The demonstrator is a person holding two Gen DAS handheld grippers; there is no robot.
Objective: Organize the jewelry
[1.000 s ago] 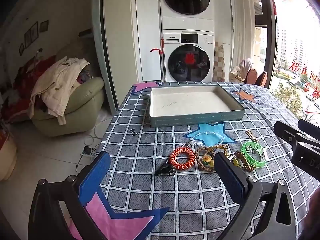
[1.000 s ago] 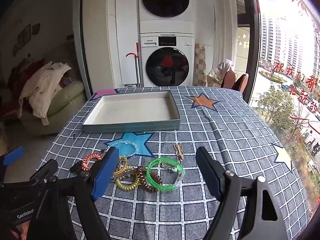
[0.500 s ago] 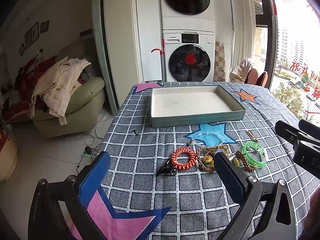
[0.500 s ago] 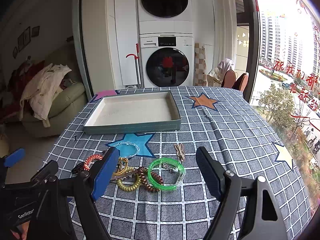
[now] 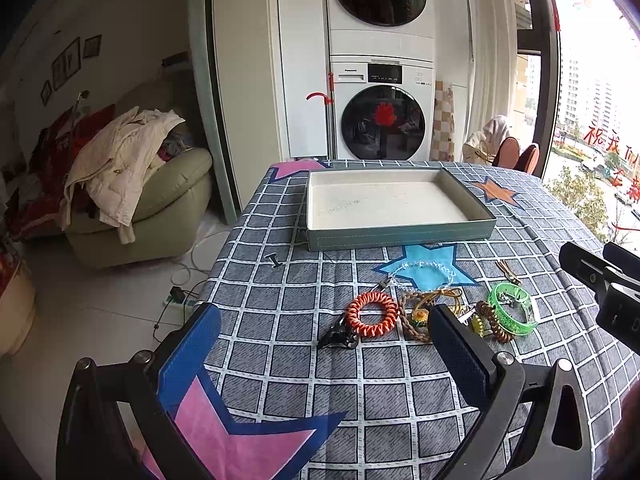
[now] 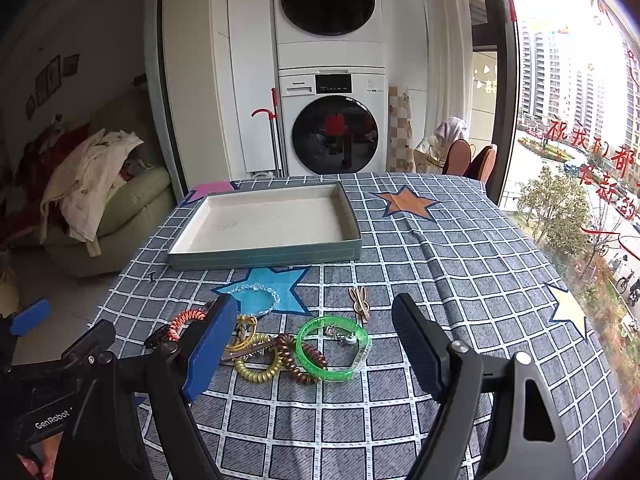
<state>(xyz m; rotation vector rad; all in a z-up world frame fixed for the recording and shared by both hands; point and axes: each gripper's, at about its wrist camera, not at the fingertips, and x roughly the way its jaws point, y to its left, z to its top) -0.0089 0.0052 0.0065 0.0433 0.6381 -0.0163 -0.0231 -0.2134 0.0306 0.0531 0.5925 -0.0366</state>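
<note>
Step in hand: the sorting is judged not yet begun; the teal tray [image 6: 264, 256] is seen empty on the checked tablecloth [image 6: 460, 280].
Jewelry: a loose cluster is laid in front of the tray — green bangle [image 6: 334, 348], yellow coil band [image 6: 256, 370], brown coil band [image 6: 300, 360], clear bead bracelet [image 6: 256, 294], orange coil band [image 5: 372, 314].
Left gripper [image 5: 324, 344]: jaws are held wide apart, nothing between them, short of the cluster.
Right gripper [image 6: 312, 340]: jaws are spread wide and empty above the bangle.
Next move: one piece is likely to be pinched by its rim and carried to the tray; the tangled coils could be dragged along.
</note>
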